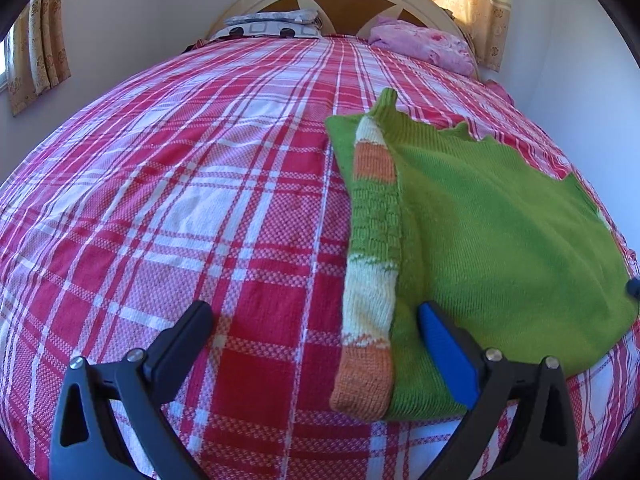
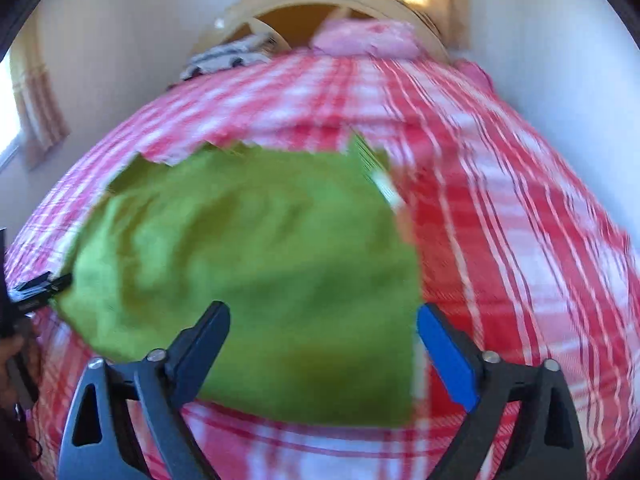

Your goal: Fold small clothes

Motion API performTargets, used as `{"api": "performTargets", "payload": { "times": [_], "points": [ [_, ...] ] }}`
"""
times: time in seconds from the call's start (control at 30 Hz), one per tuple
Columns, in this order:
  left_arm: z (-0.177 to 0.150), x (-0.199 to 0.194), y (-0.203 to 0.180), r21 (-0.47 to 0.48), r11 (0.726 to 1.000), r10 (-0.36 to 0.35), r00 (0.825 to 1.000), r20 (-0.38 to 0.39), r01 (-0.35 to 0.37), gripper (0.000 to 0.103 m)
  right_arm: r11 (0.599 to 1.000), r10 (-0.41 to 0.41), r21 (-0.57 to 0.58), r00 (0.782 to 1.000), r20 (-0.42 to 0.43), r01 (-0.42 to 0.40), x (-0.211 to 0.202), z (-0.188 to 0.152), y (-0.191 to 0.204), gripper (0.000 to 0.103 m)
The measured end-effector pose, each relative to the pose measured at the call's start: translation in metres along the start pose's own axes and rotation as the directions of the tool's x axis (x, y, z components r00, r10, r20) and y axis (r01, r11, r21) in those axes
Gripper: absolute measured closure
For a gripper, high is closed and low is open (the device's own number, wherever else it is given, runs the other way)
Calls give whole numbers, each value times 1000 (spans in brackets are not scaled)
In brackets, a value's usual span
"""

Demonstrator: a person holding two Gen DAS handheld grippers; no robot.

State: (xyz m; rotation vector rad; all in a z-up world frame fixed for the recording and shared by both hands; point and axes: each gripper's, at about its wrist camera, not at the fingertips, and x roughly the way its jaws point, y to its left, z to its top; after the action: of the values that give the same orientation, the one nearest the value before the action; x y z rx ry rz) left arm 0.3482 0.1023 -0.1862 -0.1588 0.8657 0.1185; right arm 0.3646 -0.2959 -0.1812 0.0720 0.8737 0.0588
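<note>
A: Left gripper (image 1: pixel 316 330), black with one blue pad, is seen at the bottom of the frame, jaws spread wide, nothing gripped.

B: Same for the right gripper (image 2: pixel 323 328), wide open over the blurred cloth, nothing clamped.

A: The green knitted sweater (image 1: pixel 500 232) is laid flat at right on the red-and-white plaid bedspread (image 1: pixel 180 200), its orange-and-cream striped sleeve (image 1: pixel 370 272) folded over.
</note>
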Motion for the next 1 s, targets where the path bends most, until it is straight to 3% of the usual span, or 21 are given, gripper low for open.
{"api": "performTargets", "payload": {
  "times": [0.03,0.1,0.47,0.63,0.8,1.0],
  "points": [
    [0,0,0,0,1000,1,1000,0,-1,0,1000,17,11,1000,-24,-16,5,-7,-4,19],
    [0,0,-1,2,1000,3,1000,0,-3,0,999,39,9,999,10,-39,4,-21,-6,19],
    [-4,-3,-1,12,1000,-18,1000,-5,18,0,999,-8,-32,1000,-9,8,-16,-30,-7,19],
    [-6,-6,2,4,999,-42,999,-2,42,0,993,-84,-77,992,96,92,-52,-35,1,19],
    [-10,-12,6,1,998,-64,998,7,64,0,974,-53,-208,979,196,94,-84,-32,44,19],
    [-17,-27,36,-131,981,-138,988,71,146,0,925,41,-378,982,187,33,-72,-24,116,19]
  ]
}}
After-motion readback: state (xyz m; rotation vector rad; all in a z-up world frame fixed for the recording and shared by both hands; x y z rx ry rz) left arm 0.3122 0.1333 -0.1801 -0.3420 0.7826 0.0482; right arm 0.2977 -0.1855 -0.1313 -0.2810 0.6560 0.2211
